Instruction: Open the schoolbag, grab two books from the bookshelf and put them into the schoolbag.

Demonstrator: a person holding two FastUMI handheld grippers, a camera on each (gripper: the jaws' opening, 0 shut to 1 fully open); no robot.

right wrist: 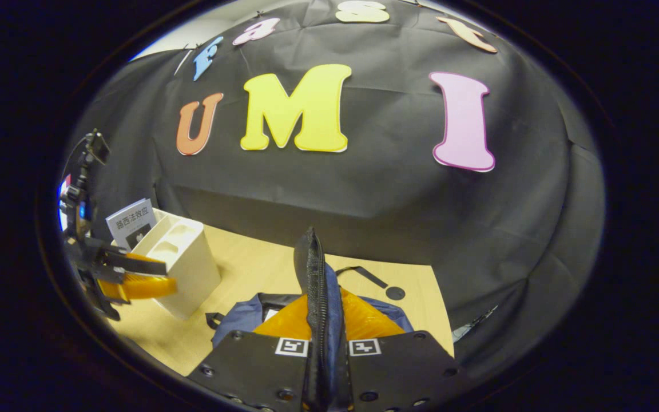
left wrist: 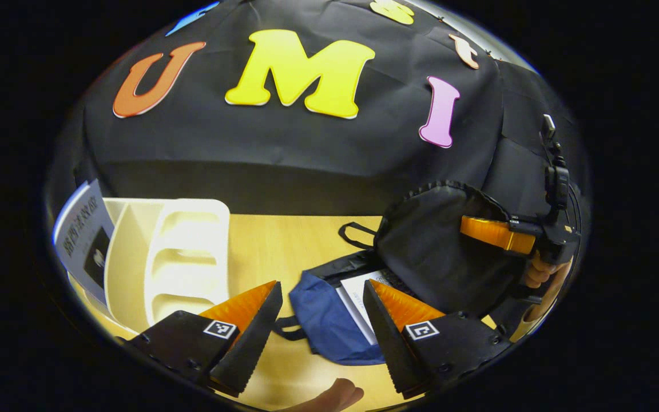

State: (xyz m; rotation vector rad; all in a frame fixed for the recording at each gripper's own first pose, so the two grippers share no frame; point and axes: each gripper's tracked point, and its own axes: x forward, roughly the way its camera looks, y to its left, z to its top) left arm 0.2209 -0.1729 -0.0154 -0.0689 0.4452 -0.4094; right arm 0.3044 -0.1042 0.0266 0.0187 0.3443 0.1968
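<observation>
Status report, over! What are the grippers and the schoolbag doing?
Right hand-held gripper shut on schoolbag flap. Left hand-held gripper open. One book inside, one book shelved.

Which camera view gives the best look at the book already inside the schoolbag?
The left gripper view: the book lies in the opened schoolbag, between the fingers. In the right gripper view, the held flap hides most of it; only a corner shows.

Left gripper (left wrist: 321, 320) jaws wide apart, low over the bag (left wrist: 329, 320); right gripper (right wrist: 322, 320) clamped on bag flap (right wrist: 313, 269).
</observation>
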